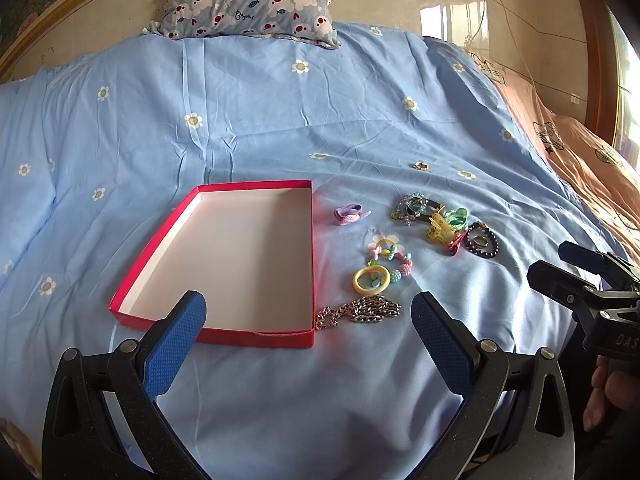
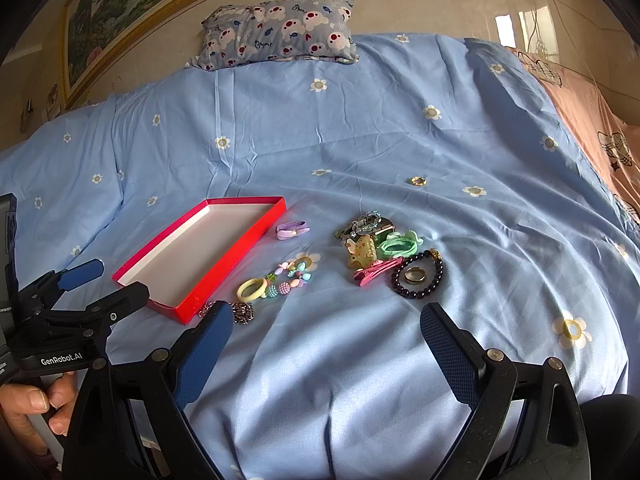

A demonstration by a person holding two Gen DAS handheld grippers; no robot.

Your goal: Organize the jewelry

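Left wrist view: the left gripper [image 1: 308, 336] hovers over the bed [image 1: 256, 128], jaws spread wide and holding nothing. Just ahead lies the red box [image 1: 308, 240], empty, with the silver chain [image 1: 360, 312] touching its near right corner. The yellow ring bangle [image 1: 371, 280] and pastel bead bracelet [image 1: 390, 258] sit just beyond. The chain is probably the easiest first pick: pinch a bunched part low against the sheet, then lift clear of the box wall. "DAS" reads on the other tool at the right edge.

Right wrist view: the right gripper [image 2: 326, 338] is likewise wide open and empty. The dark bead bracelet [image 2: 418, 276] encircles a ring [image 2: 414, 275]; a lone gold ring [image 2: 417, 181] lies well apart. "GenRobot.AI" is printed on the left tool.
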